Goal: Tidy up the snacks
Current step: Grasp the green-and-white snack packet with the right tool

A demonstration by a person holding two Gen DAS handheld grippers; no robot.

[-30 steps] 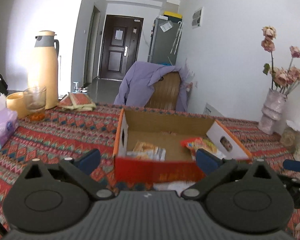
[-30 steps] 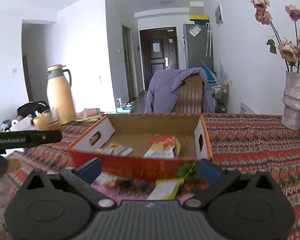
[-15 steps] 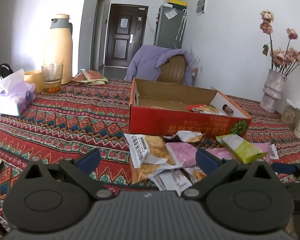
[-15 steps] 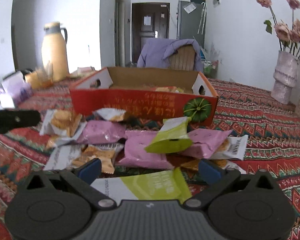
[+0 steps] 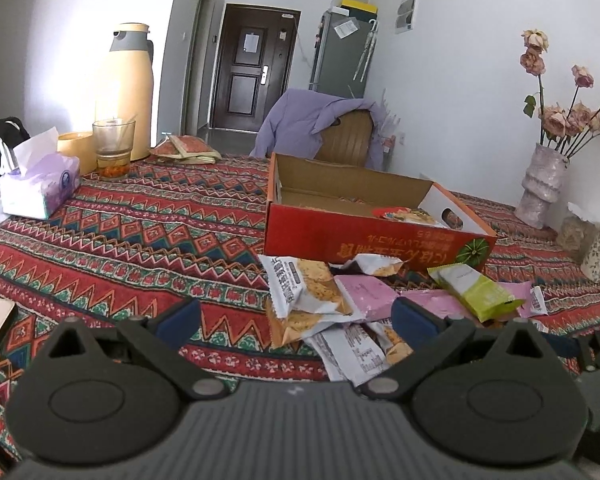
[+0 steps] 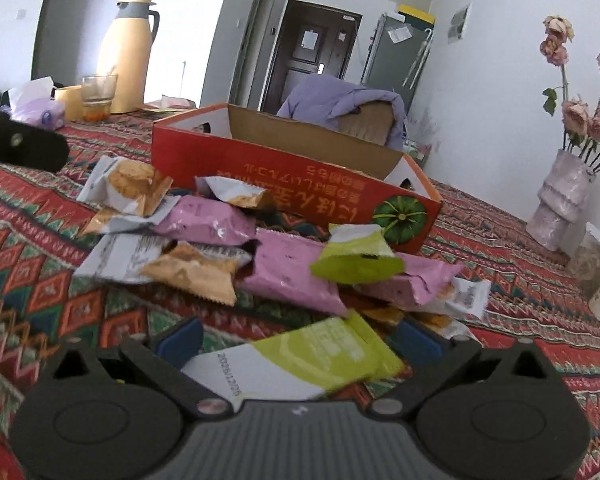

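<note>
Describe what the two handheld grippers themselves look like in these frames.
Both look alike: a dark grey ribbed body, two rounded black housings with oval recesses and triangular cut-outs, silver pivot pins, and black arms ending in blue fingertip pads. See the left gripper and right gripper. No cables, sleeves or hands show.

A thermos (image 5: pixel 130 92), glass (image 5: pixel 113 142) and tissue box (image 5: pixel 40 182) occupy the table's (image 5: pixel 140 216) far-left edge; a vase (image 5: pixel 542 184) occupies its far-right corner.

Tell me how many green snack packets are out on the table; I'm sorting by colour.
2. One green packet lies nearest, between the right hand-held gripper's open fingers. The other rests atop the pink packets by the red box's pumpkin corner. More may be buried in the pile.
</note>
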